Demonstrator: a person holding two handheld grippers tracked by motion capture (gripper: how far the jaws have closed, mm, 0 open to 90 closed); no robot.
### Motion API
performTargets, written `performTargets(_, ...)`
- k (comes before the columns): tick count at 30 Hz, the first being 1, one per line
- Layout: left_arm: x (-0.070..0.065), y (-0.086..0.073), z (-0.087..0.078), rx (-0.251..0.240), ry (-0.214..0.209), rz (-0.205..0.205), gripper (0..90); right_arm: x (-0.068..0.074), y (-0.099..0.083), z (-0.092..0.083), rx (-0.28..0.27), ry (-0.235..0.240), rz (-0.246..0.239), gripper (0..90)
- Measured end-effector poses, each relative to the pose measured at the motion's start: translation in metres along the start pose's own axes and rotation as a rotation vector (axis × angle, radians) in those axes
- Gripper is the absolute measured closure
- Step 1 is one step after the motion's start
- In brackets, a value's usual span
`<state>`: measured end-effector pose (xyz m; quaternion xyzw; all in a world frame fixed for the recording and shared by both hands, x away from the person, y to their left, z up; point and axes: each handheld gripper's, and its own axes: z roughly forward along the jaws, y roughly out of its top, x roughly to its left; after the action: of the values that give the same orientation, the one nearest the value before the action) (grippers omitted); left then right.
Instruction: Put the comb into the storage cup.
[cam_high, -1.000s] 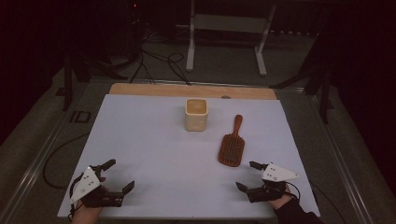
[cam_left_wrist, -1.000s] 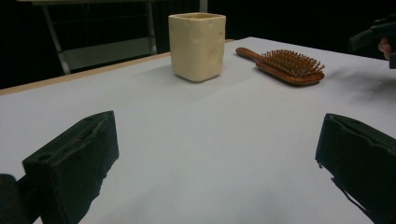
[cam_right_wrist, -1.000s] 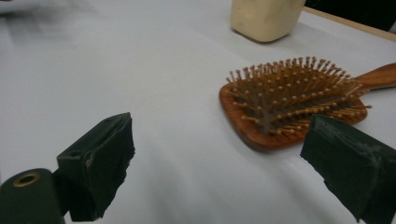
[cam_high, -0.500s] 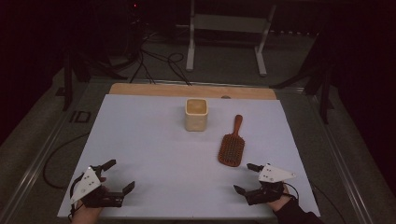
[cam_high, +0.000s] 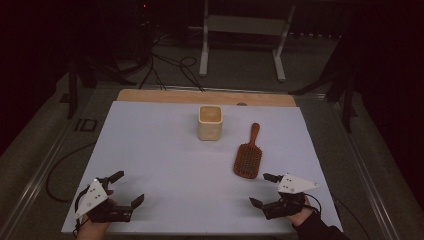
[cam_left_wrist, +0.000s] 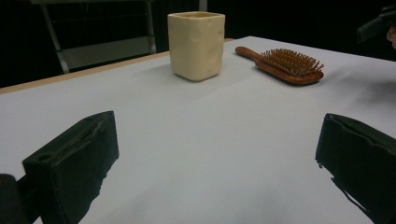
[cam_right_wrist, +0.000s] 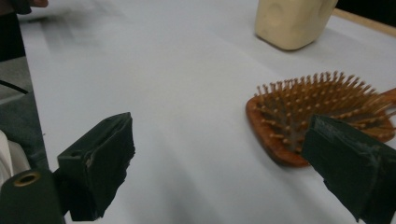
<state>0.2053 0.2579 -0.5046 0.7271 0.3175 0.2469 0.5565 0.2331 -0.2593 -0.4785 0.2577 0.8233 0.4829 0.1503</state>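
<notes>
A cream square cup (cam_high: 210, 122) stands upright at the back middle of the white table top (cam_high: 165, 165). Just right of it a wooden hairbrush (cam_high: 248, 155) lies bristles up, its handle pointing away. My right gripper (cam_high: 260, 189) is open at the near right, its jaws just short of the brush head. In the right gripper view the brush (cam_right_wrist: 303, 112) lies ahead of the open gripper (cam_right_wrist: 224, 163), close to the right-hand jaw, with the cup (cam_right_wrist: 292, 21) beyond. My left gripper (cam_high: 129, 187) is open and empty at the near left. From the left gripper (cam_left_wrist: 215, 158), cup (cam_left_wrist: 196, 44) and brush (cam_left_wrist: 287, 65) lie far ahead.
A wooden strip (cam_high: 205, 96) borders the table's far edge. Behind the table a metal stand (cam_high: 245, 35) and loose cables (cam_high: 170, 65) are on the dark floor. A cable (cam_high: 65, 165) trails off the left side. Bare white surface lies between the two grippers.
My right gripper has edged slightly left, towards the brush head. The left gripper, cup and brush have stayed put.
</notes>
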Motion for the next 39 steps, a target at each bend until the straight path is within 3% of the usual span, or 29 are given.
performTargets(15,0.000,0.000,0.000,-0.005,-0.001,0.002,0.0,-0.013,0.042,-0.018,-0.042,-0.028,-0.081,8.5)
performTargets(26,0.000,0.000,0.000,-0.006,0.001,0.002,0.0,-0.033,0.073,-0.012,-0.044,-0.032,-0.128,8.5)
performTargets(39,0.001,0.000,-0.001,-0.008,-0.002,0.000,0.0,-0.063,0.106,-0.002,-0.065,-0.042,-0.136,8.8)
